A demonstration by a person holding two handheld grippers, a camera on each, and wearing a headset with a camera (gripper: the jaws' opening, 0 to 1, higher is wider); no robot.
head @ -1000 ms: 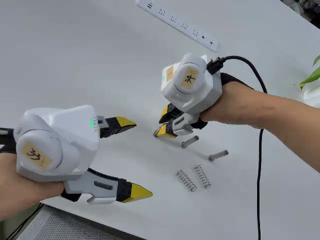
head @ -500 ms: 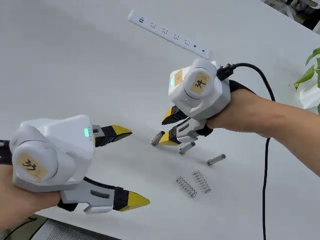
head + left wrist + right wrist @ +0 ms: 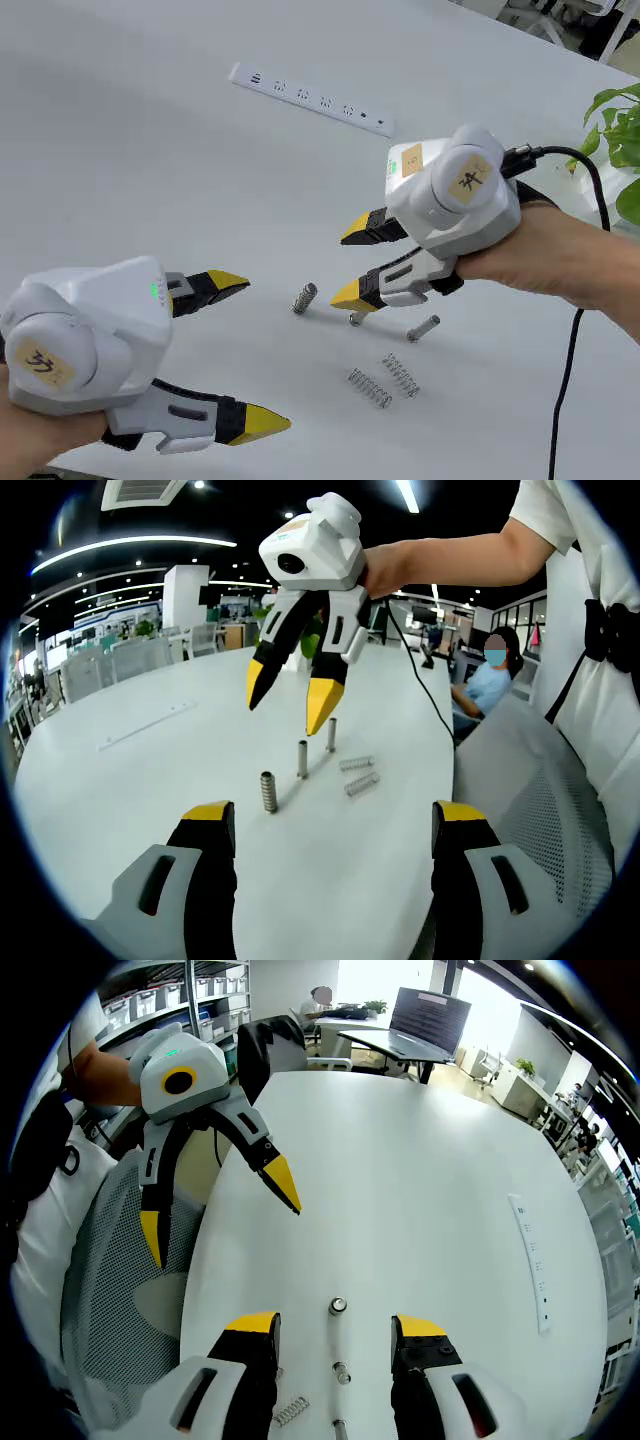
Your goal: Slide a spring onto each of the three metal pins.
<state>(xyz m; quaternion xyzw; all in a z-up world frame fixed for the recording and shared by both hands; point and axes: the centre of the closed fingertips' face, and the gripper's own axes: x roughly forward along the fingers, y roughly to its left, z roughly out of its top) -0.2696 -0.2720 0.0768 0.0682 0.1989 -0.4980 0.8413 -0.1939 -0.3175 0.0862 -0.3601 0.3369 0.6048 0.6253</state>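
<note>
On the table [image 3: 150,150], pin w/ spring [image 3: 304,298] stands btwn left gripper [image 3: 262,355] and right gripper [image 3: 342,268], both spread wide, empty; 2 bare pins [image 3: 423,327] upright nearby, 2 loose springs [image 3: 399,373] flat beside them.

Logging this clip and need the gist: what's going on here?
A person holds a two-jaw gripper in each hand over a white table. One pin with a spring on it stands free of both grippers, beside two bare pins; two loose springs lie near them. The right gripper hovers open and empty above the pins, and the left gripper is open off to the side.
</note>
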